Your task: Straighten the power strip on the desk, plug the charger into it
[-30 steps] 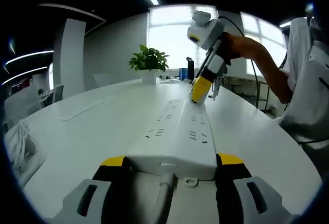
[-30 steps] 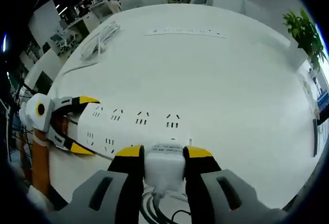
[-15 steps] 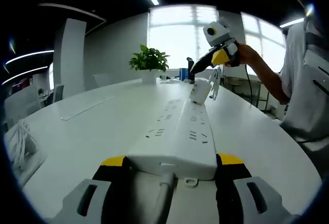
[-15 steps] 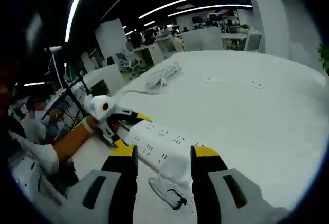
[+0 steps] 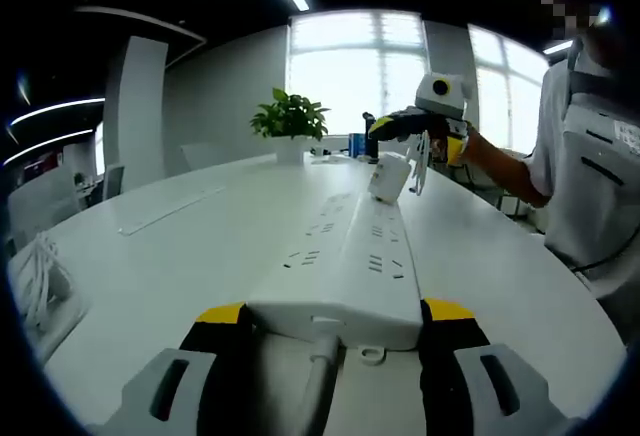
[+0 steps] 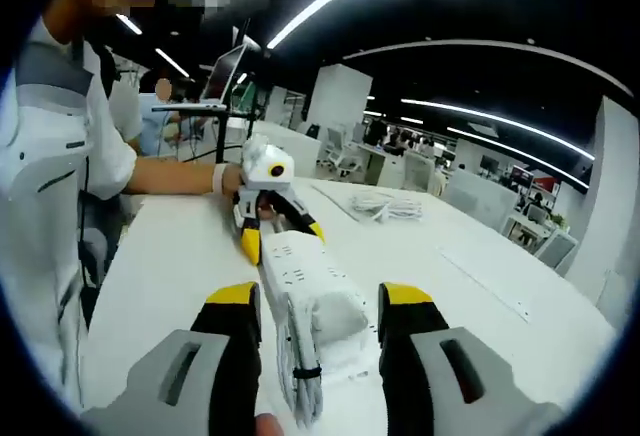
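- The charger (image 5: 390, 176) sits plugged at the far end of the power strip (image 5: 352, 256), opposite the left gripper (image 5: 335, 324) pinching the near end.
- The right gripper (image 6: 318, 308) is spread, jaws flanking the charger, apparently untouching.
- Risk: a half-seated charger could tip loose; an early left release could skew the strip on the desk (image 5: 180, 246).

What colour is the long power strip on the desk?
White. The power strip shows best in the left gripper view, running away across the white desk.
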`<state>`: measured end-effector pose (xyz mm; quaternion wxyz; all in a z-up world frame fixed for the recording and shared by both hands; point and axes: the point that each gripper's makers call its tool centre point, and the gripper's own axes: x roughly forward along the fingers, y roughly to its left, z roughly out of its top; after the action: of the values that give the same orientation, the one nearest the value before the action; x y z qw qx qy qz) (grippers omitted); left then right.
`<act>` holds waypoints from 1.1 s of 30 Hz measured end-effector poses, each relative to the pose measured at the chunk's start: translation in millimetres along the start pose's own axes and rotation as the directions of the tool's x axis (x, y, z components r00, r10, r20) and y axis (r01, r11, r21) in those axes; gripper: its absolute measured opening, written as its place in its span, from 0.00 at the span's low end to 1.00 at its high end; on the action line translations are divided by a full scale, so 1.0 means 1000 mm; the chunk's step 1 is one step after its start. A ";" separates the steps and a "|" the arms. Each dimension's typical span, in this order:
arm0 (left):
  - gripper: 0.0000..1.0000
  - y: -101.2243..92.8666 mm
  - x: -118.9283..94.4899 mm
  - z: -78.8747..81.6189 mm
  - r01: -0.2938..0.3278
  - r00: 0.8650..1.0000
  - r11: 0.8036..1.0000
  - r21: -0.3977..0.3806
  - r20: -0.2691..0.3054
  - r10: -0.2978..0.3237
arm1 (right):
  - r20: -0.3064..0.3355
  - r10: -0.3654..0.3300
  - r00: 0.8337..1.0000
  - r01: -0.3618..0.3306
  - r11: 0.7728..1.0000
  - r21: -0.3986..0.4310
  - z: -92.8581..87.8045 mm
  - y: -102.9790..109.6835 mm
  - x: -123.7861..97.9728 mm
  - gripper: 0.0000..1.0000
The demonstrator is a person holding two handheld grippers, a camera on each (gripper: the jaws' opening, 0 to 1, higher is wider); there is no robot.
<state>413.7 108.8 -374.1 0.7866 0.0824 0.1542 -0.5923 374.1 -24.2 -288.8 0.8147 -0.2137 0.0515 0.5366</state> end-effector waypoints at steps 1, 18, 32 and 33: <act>0.68 0.000 0.000 0.000 0.000 1.000 1.000 0.000 0.000 0.000 | -0.014 0.015 1.000 -0.015 1.000 -0.008 -0.006 -0.002 0.004 0.36; 0.68 0.001 -0.001 -0.002 0.002 1.000 1.000 0.001 0.001 -0.002 | 0.038 0.131 0.991 -0.133 0.990 0.054 -0.015 -0.016 0.020 0.27; 0.68 0.001 0.000 -0.002 -0.001 1.000 1.000 0.000 0.000 0.001 | 0.067 0.143 0.987 -0.143 0.990 -0.004 -0.017 -0.007 0.017 0.27; 0.68 0.000 0.000 -0.002 -0.001 1.000 1.000 0.000 0.000 0.001 | 0.065 0.139 0.988 -0.139 0.990 -0.006 -0.016 -0.006 0.017 0.28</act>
<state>413.7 110.1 -376.1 0.7868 0.0825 0.1542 -0.5919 389.3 -18.6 -307.0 0.7764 -0.1925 0.0390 0.5988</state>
